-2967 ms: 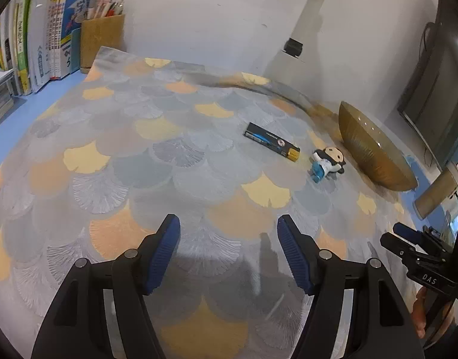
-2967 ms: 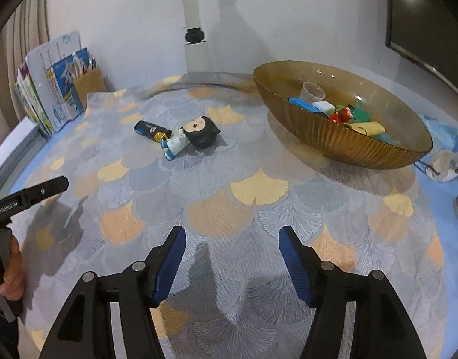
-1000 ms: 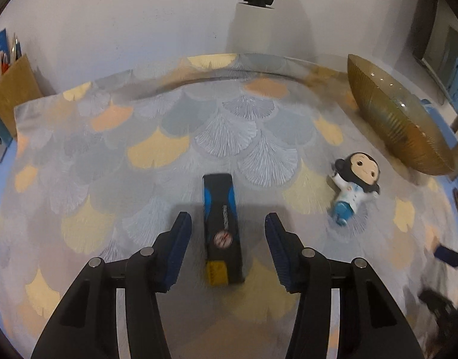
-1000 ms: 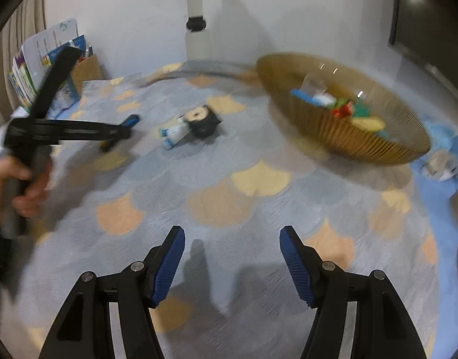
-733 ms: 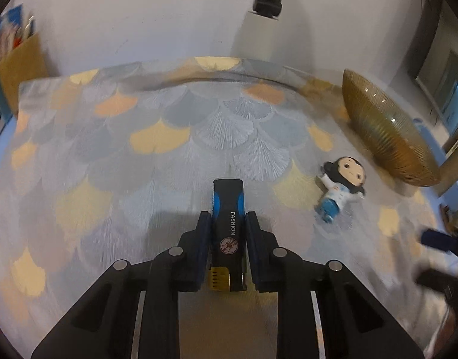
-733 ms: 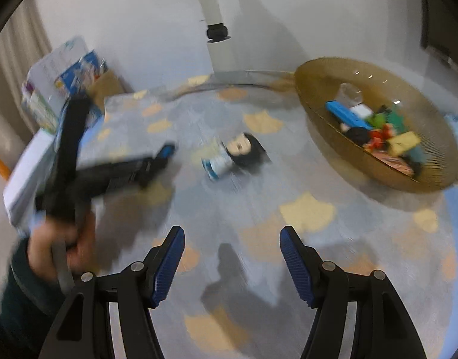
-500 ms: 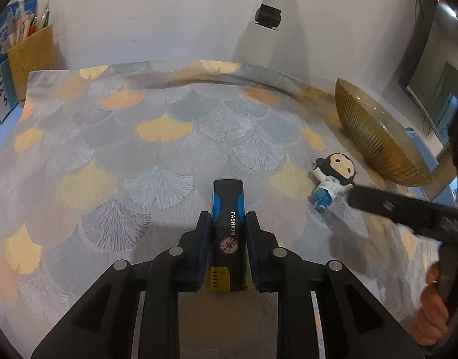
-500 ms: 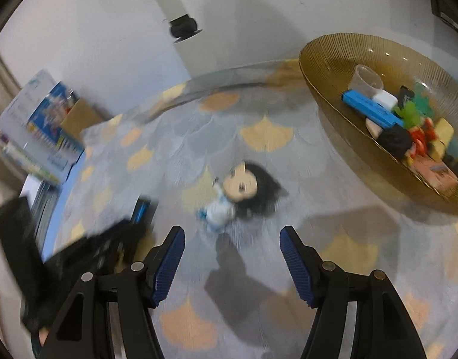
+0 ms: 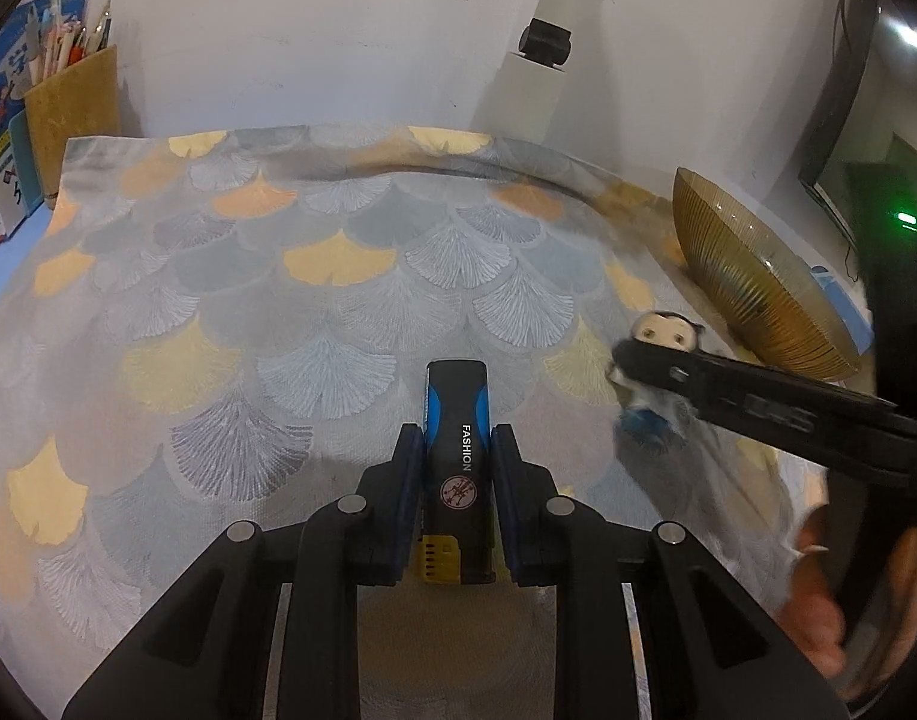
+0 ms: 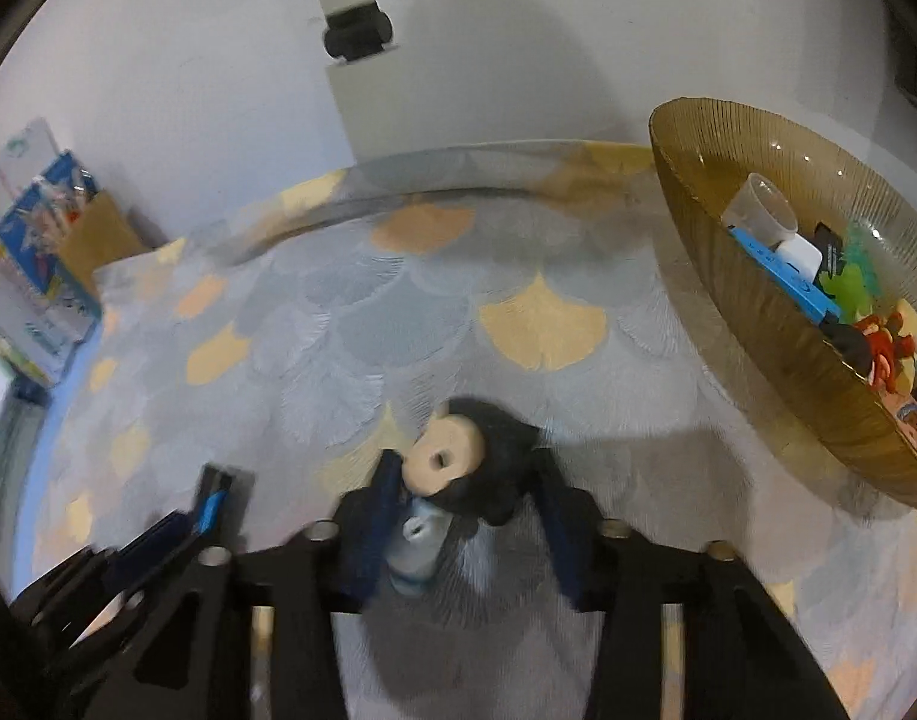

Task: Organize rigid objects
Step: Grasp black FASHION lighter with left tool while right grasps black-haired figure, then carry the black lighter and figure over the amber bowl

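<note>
My left gripper (image 9: pixel 457 450) is shut on a black and blue box marked FASHION (image 9: pixel 458 456), held just above the patterned cloth. My right gripper (image 10: pixel 467 492) is open, with its fingers on either side of a small doll (image 10: pixel 464 468) with black hair and a white and blue body that lies on the cloth. The right gripper's arm also shows in the left wrist view (image 9: pixel 758 402), lying across the doll (image 9: pixel 662 330). The left gripper with the box shows at the lower left of the right wrist view (image 10: pixel 212 504).
An amber ribbed glass bowl (image 10: pixel 758 312) with several small items stands at the right, and shows in the left wrist view (image 9: pixel 740 276). A pen holder (image 9: pixel 68 114) and books stand at the far left. A white post with a black clamp (image 9: pixel 545 42) is at the back.
The left gripper closed on the box and lifted it slightly. The right gripper swung left and down over the doll, so the doll now lies between its open fingers.
</note>
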